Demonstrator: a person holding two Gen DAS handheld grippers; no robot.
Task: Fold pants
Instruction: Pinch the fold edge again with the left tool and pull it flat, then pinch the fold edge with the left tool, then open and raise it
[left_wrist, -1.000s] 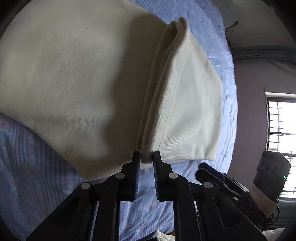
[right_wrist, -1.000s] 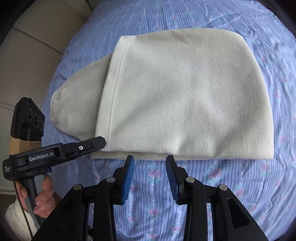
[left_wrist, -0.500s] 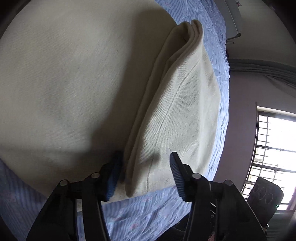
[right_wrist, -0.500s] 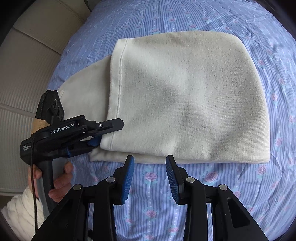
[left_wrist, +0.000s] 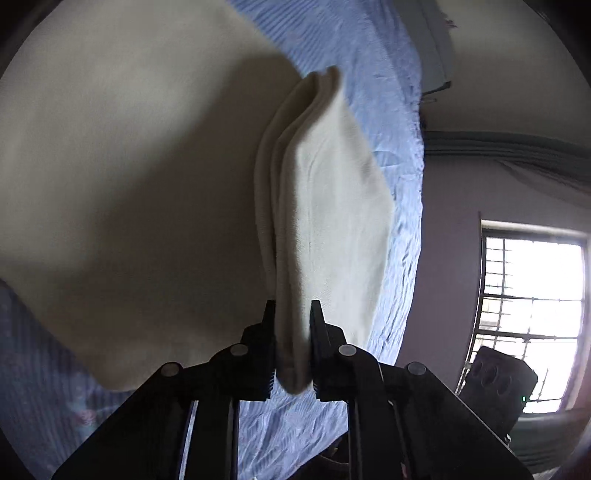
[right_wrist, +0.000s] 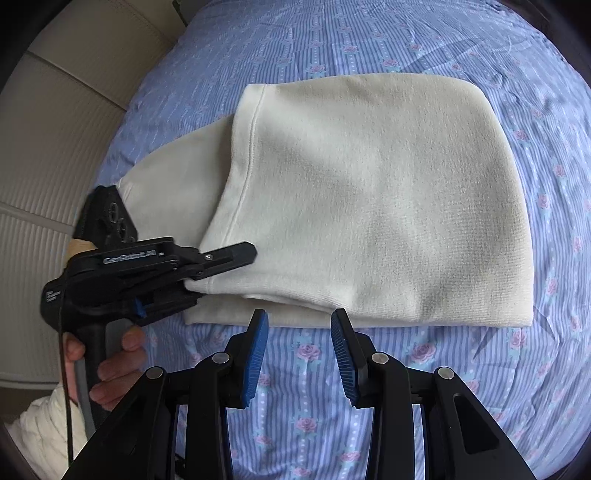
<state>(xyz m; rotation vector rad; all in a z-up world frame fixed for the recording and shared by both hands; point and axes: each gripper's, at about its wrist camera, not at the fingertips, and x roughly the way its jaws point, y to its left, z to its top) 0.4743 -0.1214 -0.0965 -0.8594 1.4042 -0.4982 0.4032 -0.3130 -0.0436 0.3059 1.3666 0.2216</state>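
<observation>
Right gripper (right_wrist: 299, 332): nearest the right wrist camera, black with blue ridged pads; its jaws stand apart with nothing between them, above the bedsheet just short of the pants' near edge.
Left gripper (left_wrist: 292, 332): black, its jaws have just been closing and now pinch a thick bundle of cream layers at the near corner of the pants; the cloth fills the gap and bulges out below the pads.
Left hand (right_wrist: 107, 363): wrapped around the left gripper's handle, to the near left of the pants, with a white knitted sleeve (right_wrist: 48, 424) at the wrist.
Pants (right_wrist: 369, 206): cream, soft knit, folded into a thick rectangle lying flat on the bed; a hemmed edge runs down the left side, and a lower layer pokes out further left from under it.
Lifted corner: in the left wrist view the clamped edge stands up as a ridge of several stacked layers.
Bedsheet (right_wrist: 369, 44): blue striped with small pink roses, under the pants on every side.
Window (left_wrist: 532, 317): bright, barred, far beyond the pants.
</observation>
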